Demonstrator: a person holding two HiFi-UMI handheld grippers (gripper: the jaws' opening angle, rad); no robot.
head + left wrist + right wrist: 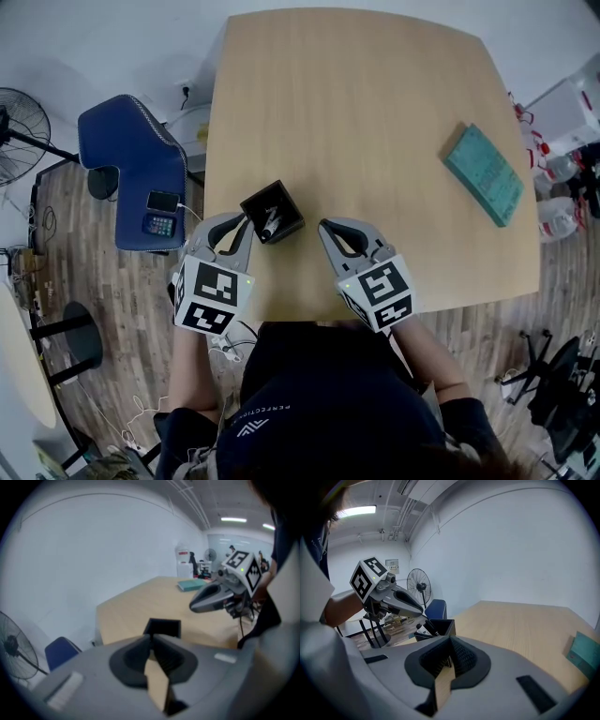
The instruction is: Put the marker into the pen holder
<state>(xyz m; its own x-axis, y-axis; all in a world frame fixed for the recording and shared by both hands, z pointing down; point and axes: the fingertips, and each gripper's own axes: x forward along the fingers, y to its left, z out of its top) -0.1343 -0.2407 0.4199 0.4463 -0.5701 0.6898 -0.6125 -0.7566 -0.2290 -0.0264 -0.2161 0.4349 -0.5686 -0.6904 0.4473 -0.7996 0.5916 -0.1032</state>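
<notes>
My marker already sits inside the black pen holder. It is dark-bodied with a pale end and leans along 1 to 7 o'clock. The holder lies at 2 o'clock, just beside my left gripper, and at 10 o'clock from my right gripper, which is farther. Both pairs of jaws are pressed together, gripping nothing.

I log the left gripper and right gripper as smooth grey shells with black ribbed linings. Each carries a white cube with black square markers and a small green light. The person wears a dark shirt with small pale lettering and a chevron logo.
</notes>
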